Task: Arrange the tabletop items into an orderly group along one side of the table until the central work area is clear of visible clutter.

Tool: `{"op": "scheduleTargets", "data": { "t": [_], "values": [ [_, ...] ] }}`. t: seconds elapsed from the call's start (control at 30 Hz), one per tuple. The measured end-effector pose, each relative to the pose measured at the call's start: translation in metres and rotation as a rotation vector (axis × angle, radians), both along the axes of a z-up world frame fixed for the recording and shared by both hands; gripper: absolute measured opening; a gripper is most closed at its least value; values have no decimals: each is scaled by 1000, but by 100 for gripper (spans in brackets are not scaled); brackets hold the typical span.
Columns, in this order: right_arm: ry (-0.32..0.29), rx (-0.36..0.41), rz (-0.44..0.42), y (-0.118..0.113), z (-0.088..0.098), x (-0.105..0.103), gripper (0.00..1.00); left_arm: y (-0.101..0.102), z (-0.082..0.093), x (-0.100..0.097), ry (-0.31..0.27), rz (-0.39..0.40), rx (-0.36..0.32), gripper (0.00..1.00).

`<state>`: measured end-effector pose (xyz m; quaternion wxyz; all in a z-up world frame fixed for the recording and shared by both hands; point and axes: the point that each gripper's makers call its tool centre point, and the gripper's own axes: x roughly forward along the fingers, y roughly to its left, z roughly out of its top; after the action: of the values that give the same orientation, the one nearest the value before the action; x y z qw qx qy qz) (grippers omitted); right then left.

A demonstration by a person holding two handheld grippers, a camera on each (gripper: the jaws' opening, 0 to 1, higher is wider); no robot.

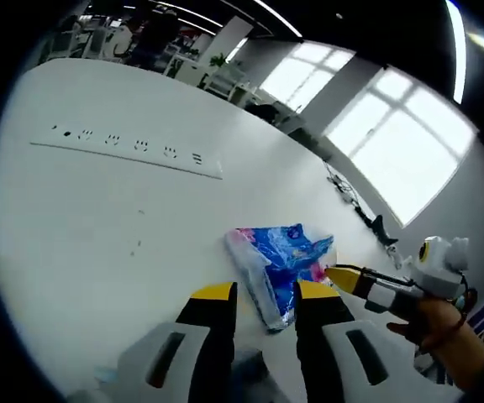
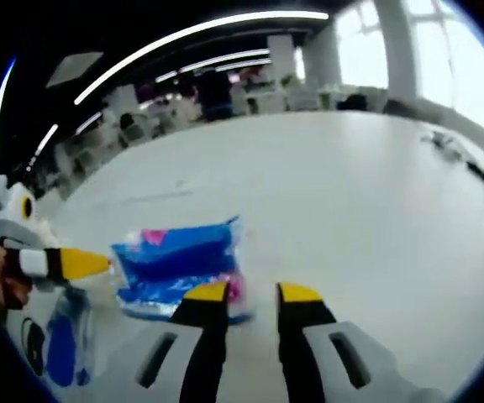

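A blue and pink plastic packet point(image 1: 277, 254) lies flat on the white table point(image 1: 99, 227). In the left gripper view my left gripper point(image 1: 264, 291) is open just above the packet's near end, one jaw on each side of it. The right gripper point(image 1: 349, 277) reaches in from the right, and its yellow tip touches the packet's right edge. In the right gripper view the packet point(image 2: 177, 263) lies just ahead and left of my open right gripper point(image 2: 253, 292); its corner sits by the left jaw. The left gripper point(image 2: 72, 263) points at the packet's left edge.
A recessed strip of power sockets point(image 1: 128, 148) runs across the table's far part. Dark cables point(image 1: 353, 200) lie near the far right edge. A blue and white item point(image 2: 60, 346) lies at the lower left of the right gripper view. A hand point(image 1: 444, 329) holds the right gripper.
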<state>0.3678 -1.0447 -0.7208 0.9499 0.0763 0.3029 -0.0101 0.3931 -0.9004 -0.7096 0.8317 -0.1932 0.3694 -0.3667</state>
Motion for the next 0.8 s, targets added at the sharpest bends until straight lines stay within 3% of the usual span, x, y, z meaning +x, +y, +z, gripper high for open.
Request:
{"op": "scheduleTargets", "data": {
  "t": [0.37, 0.63, 0.8],
  "values": [
    [-39, 26, 28, 17, 19, -6, 42, 9, 18, -4, -124, -89, 53, 47],
    [-58, 46, 59, 41, 28, -22, 61, 22, 27, -9, -166, -129, 64, 56],
    [-52, 41, 81, 53, 34, -34, 67, 29, 33, -12, -188, -148, 62, 62]
  ]
}}
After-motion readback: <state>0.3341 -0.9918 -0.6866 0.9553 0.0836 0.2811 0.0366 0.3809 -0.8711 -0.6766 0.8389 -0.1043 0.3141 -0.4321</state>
